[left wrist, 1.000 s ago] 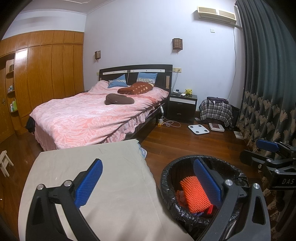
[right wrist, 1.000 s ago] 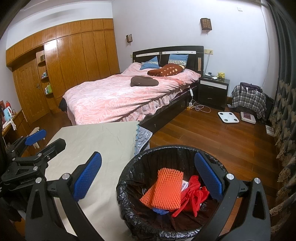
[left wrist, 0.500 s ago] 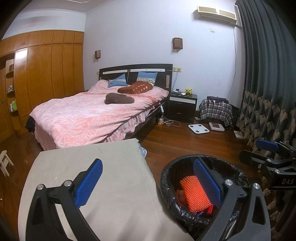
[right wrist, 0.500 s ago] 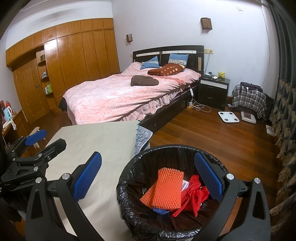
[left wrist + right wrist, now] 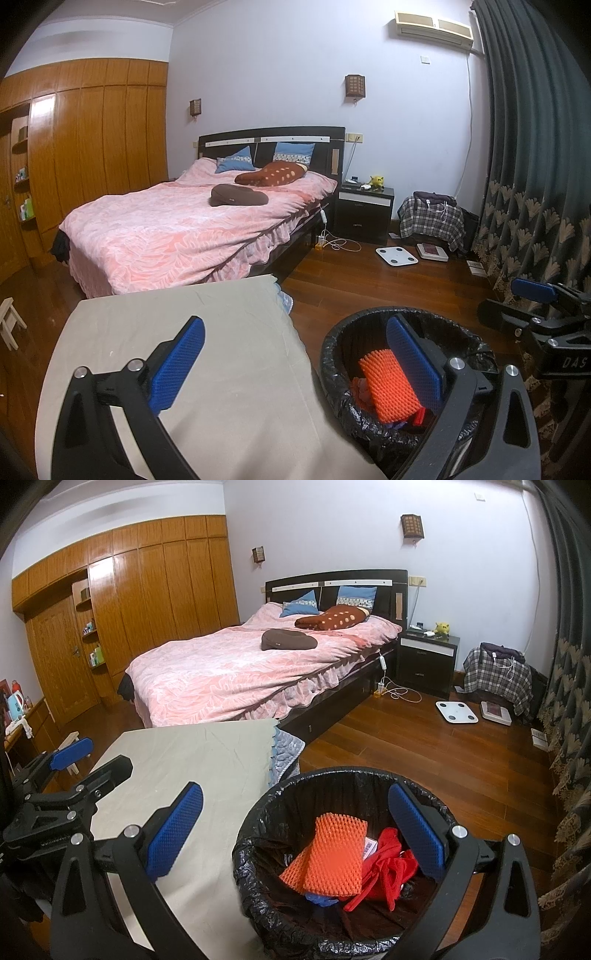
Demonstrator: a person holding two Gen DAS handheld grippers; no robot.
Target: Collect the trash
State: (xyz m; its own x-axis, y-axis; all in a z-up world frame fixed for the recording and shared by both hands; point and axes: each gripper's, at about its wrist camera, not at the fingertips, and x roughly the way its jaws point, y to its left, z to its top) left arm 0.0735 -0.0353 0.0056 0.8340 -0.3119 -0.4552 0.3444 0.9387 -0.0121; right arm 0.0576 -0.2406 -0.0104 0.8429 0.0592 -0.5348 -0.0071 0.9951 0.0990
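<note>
A round bin (image 5: 258,834) lined with a black bag stands on the floor beside the cloth-covered table (image 5: 207,760). Inside it lie an orange foam net (image 5: 332,856), a crumpled red plastic bag (image 5: 388,871) and a small blue scrap (image 5: 321,899). My right gripper (image 5: 295,834) hovers open over the bin's near rim, nothing between its blue pads. My left gripper (image 5: 295,362) is open too, straddling the table edge and the bin (image 5: 332,354), empty. In the left wrist view the orange net (image 5: 384,387) shows in the bin, and the right gripper's blue finger (image 5: 532,290) sits at the far right.
The grey table cloth (image 5: 184,332) is bare. A bed with a pink cover (image 5: 177,236) stands beyond, a black nightstand (image 5: 364,214) to its right. White scales (image 5: 395,254) lie on the wood floor. Dark curtains (image 5: 535,166) hang along the right side.
</note>
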